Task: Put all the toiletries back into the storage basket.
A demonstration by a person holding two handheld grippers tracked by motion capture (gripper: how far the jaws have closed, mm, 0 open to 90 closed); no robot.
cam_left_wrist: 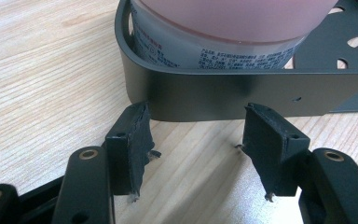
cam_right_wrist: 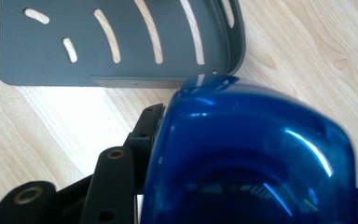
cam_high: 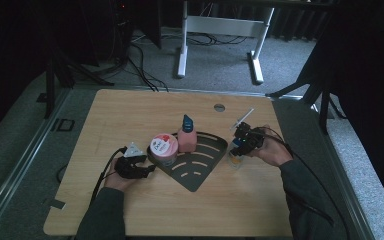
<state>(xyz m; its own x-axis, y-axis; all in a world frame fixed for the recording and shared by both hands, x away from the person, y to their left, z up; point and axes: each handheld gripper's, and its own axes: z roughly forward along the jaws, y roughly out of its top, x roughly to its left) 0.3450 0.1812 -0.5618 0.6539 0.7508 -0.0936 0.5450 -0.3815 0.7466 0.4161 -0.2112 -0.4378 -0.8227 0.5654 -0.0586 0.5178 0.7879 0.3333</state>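
A dark grey slotted corner tray [cam_high: 200,172] lies mid-table. In it stand a pink jar with a printed lid [cam_high: 164,147] and a pink bottle with a blue cap [cam_high: 186,134]. My left gripper [cam_high: 136,165] rests on the table at the tray's left corner. In the left gripper view it [cam_left_wrist: 196,133] stands open and bare, facing the tray wall [cam_left_wrist: 223,95], with the jar [cam_left_wrist: 223,32] just behind that wall. My right gripper [cam_high: 241,142] is beside the tray's right edge. It [cam_right_wrist: 247,140] is shut on a glossy blue-capped container [cam_right_wrist: 251,154], whose pale body [cam_high: 235,160] touches the table.
The tray's slotted floor [cam_right_wrist: 121,42] lies beyond the held container. A round cable hole [cam_high: 219,107] sits near the table's far edge. Cables trail from both grippers toward the front. A white desk frame [cam_high: 220,30] stands on the carpet behind the table.
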